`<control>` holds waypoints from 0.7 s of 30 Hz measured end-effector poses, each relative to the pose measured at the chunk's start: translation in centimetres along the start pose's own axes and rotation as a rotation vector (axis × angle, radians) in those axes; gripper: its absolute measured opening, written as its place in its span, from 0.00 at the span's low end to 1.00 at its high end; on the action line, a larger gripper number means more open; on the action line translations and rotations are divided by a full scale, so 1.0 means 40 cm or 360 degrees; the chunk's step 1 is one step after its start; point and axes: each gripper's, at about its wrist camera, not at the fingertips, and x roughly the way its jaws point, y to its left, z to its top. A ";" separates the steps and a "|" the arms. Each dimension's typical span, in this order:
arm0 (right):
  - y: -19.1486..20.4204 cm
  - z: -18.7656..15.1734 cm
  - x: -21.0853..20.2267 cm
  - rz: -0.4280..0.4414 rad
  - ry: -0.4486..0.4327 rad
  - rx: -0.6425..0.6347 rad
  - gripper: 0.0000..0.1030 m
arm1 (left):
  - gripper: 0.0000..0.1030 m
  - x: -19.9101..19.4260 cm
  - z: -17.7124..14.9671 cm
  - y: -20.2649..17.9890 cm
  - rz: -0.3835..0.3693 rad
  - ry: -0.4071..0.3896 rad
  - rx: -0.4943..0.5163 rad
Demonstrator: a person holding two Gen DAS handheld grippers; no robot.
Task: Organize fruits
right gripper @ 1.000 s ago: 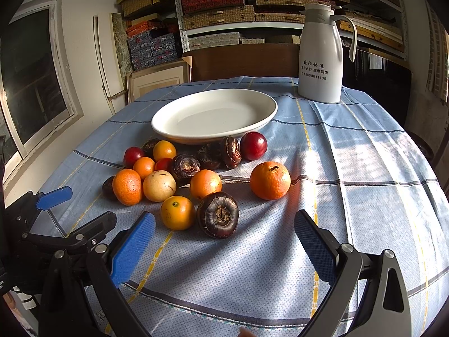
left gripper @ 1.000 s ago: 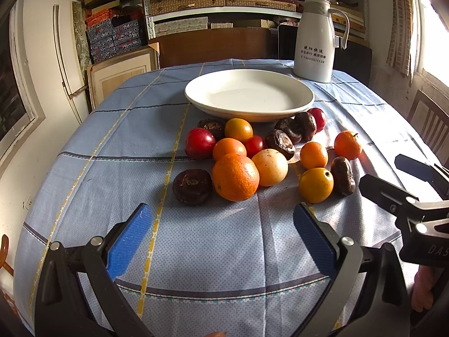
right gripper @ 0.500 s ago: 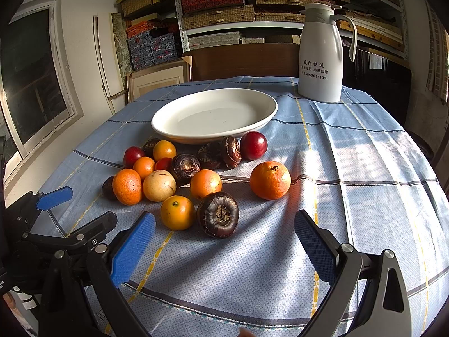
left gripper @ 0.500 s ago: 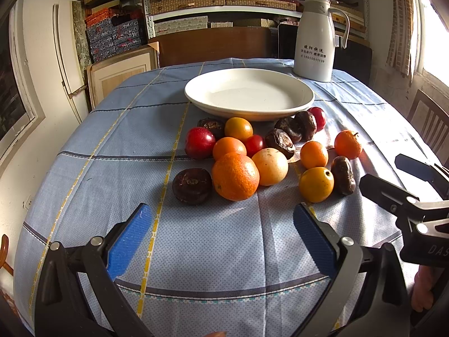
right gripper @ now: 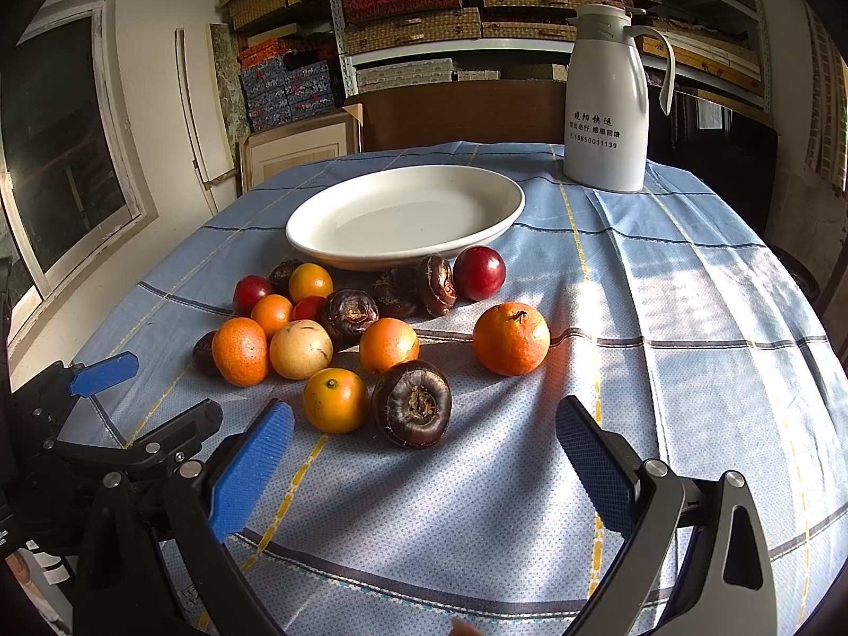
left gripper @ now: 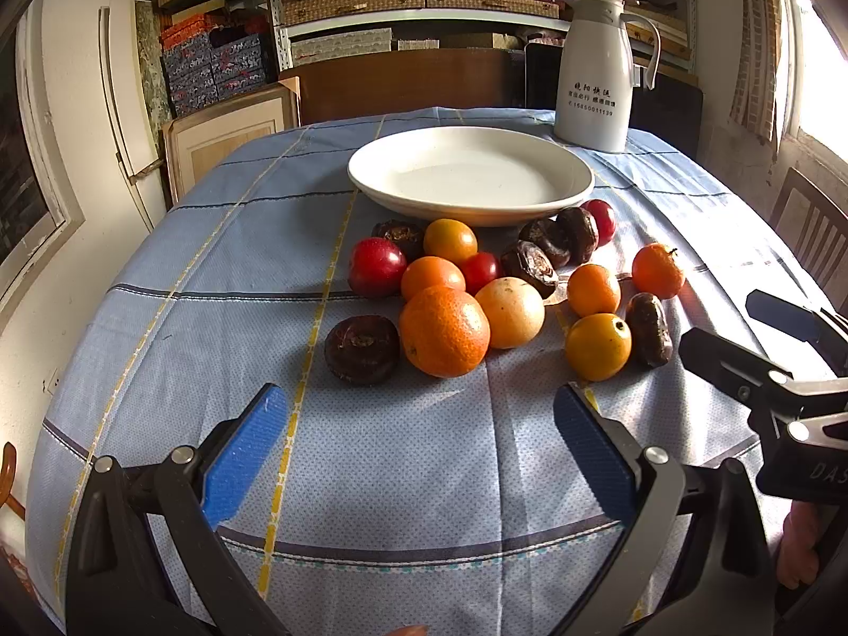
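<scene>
Task not yet started: the plate (left gripper: 575, 188) is bare, and all the fruits (left gripper: 445, 329) lie loose on the cloth (right gripper: 689, 318) in a cluster just in front of it. Left gripper (left gripper: 418, 448) and right gripper (right gripper: 424, 458) both hover near the table edge, short of the cluster, fingers spread wide and holding nothing. Judged next: one gripper advances to straddle a near fruit, likely the yellow one (right gripper: 335, 399) or the dark one (right gripper: 412, 404) beside it, closes gently to avoid rolling neighbours, and carries it onto the plate.
</scene>
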 end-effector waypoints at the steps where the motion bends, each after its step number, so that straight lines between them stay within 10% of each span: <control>1: 0.000 0.000 0.000 0.0000 0.0000 0.0000 0.97 | 0.96 0.001 -0.001 0.000 0.0000 0.0002 0.0000; 13: -0.001 0.000 0.003 0.0001 0.0014 0.0000 0.97 | 0.96 0.005 -0.003 0.000 -0.0006 0.0018 -0.0001; 21: -0.024 -0.018 0.033 0.0071 0.0196 0.0031 0.97 | 0.96 0.070 -0.007 0.036 -0.0102 0.0293 -0.0016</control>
